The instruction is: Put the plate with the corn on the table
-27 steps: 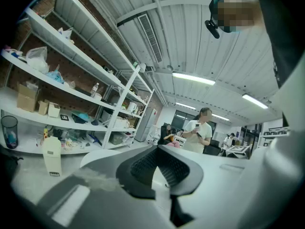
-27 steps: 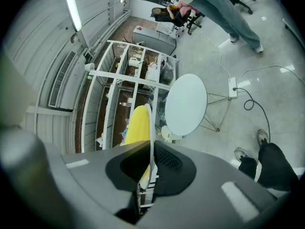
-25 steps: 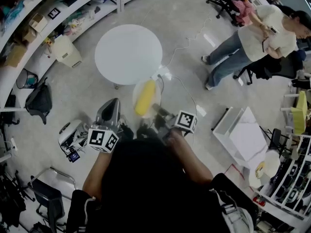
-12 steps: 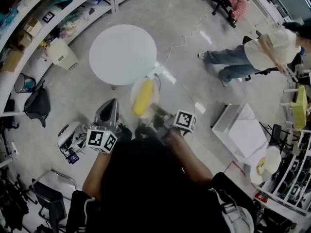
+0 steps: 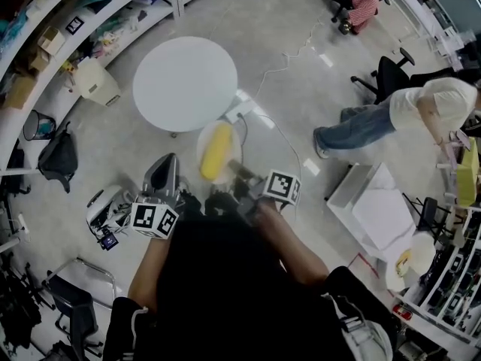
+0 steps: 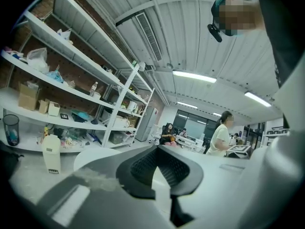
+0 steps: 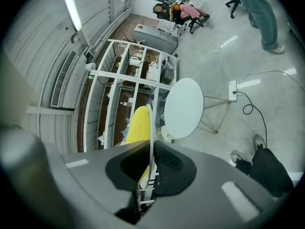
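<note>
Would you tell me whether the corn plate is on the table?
Not on it: the right gripper holds the plate by its rim, short of the table.

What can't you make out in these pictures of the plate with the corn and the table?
- Right gripper view: the plate shows edge-on, so its face is unseen; the right gripper covers part of the corn.
- Left gripper view: the left gripper hides most of the table.
- Head view: the right gripper covers the plate's near rim; shelf items are too small to name.
</note>
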Motion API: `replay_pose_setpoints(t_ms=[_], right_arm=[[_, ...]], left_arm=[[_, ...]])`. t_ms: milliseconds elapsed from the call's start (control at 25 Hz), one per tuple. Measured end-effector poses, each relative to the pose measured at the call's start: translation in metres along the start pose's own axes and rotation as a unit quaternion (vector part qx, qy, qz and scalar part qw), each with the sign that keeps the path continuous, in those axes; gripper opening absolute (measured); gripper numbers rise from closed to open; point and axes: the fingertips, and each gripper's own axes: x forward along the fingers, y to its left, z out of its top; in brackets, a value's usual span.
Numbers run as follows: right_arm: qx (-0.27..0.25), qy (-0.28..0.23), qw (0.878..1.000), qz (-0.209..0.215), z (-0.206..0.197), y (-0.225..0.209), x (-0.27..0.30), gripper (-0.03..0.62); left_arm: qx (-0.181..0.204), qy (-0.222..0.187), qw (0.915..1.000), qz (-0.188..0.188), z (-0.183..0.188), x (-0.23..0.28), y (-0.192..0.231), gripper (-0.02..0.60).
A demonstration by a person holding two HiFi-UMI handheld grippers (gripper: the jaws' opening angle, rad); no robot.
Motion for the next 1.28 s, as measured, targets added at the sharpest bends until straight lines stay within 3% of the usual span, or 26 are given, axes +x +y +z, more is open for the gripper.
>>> replay_pose_setpoints(t_ms=[280, 480, 720, 1080, 1280], right_arm=[[0.004, 0.005, 1.000, -0.006, 0.012, -0.006, -0.004, 0.032], [-0.014, 0.009, 1.000, 0.023, 0.018, 0.002, 0.010, 0.032], [0.001, 0.003, 1.000, -0.008, 0.027, 0.000, 0.026, 0.032], [0.006, -0.002, 1.000, -0.015, 0.050, 0.014, 0.059, 0.032], [0.003, -0.006, 1.000, 0.000, 0.066, 0.026, 0.083, 0.032]], left_arm=[[0.008, -0.006, 0.9998, 0.015, -0.003, 0.000, -0.006, 0.006], [0.001, -0.001, 0.9998, 0.018, -0.003, 0.003, 0.004, 0.005], [-0.003, 0.002, 0.9999, 0.015, 0.000, 0.020, 0.021, 0.006], [-0.006, 0.003, 1.0000, 0.006, 0.017, 0.055, 0.050, 0.005], [-0.011, 0.008, 0.9999, 0.002, 0.027, 0.076, 0.069, 0.006]])
